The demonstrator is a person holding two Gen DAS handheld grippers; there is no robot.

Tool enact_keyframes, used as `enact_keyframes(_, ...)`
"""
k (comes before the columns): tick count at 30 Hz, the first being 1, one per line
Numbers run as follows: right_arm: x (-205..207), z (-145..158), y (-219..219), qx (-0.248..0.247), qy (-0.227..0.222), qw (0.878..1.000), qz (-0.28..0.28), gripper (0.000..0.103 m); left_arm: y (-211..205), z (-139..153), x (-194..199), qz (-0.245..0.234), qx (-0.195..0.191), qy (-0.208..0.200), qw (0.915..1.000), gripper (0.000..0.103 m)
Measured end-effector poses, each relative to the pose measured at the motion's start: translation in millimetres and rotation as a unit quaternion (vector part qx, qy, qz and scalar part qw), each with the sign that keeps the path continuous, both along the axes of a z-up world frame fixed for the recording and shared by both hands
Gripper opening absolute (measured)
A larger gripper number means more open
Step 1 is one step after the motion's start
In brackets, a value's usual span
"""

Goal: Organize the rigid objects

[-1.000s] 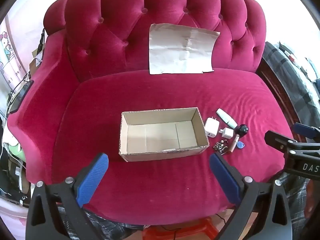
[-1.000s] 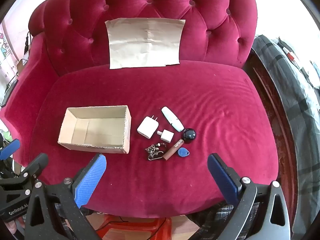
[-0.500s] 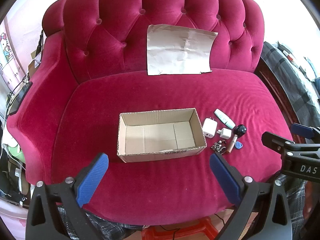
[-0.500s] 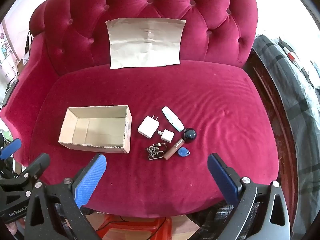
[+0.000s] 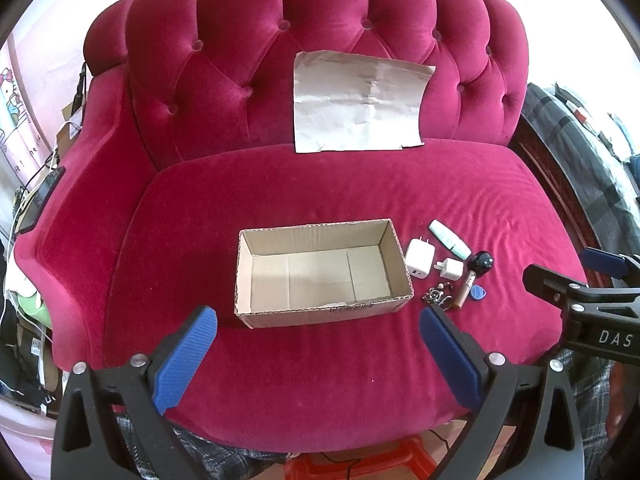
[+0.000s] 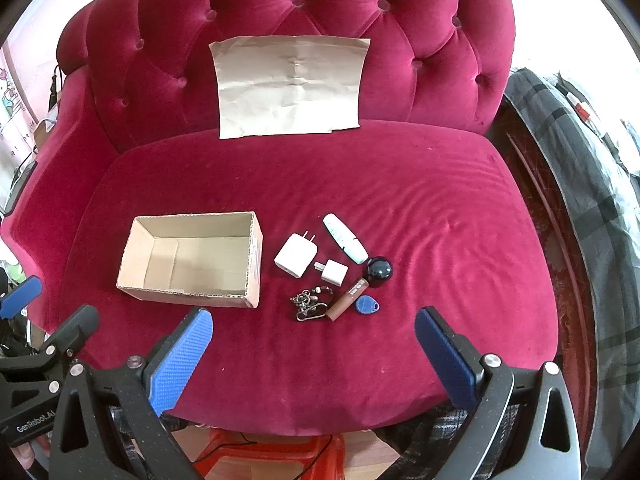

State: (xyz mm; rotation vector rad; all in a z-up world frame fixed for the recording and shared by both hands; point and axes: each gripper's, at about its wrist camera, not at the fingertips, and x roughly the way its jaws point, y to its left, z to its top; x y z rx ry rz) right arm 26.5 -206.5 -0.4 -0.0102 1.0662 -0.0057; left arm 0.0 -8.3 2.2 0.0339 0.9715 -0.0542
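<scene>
Meanwhile, I am drifting my left gripper point(image 5: 318, 344) slightly leftward, both it and my right gripper point(image 6: 312, 342) spread wide and empty, leaving the cardboard box point(image 5: 320, 272) unfilled.

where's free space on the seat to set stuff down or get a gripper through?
Free: the seat right of the black ball, the strip between the cardboard box and the backrest paper, and the front edge. The box is empty. Crowded: the cluster around the large white charger and keychain, right of the box.
</scene>
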Motion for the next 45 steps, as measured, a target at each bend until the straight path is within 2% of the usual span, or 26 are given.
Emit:
enact_keyframes(30,4,4,1,0.003,0.001,1.0,-0.001,0.103,0,5,4,0.003,0.003,0.0,1.0,0.103)
enact_keyframes(45,17,-6,-3,0.003,0.005,1.0,-0.003,0.103,15,-5,18,0.014,-0.001,-0.003,0.9999,0.103)
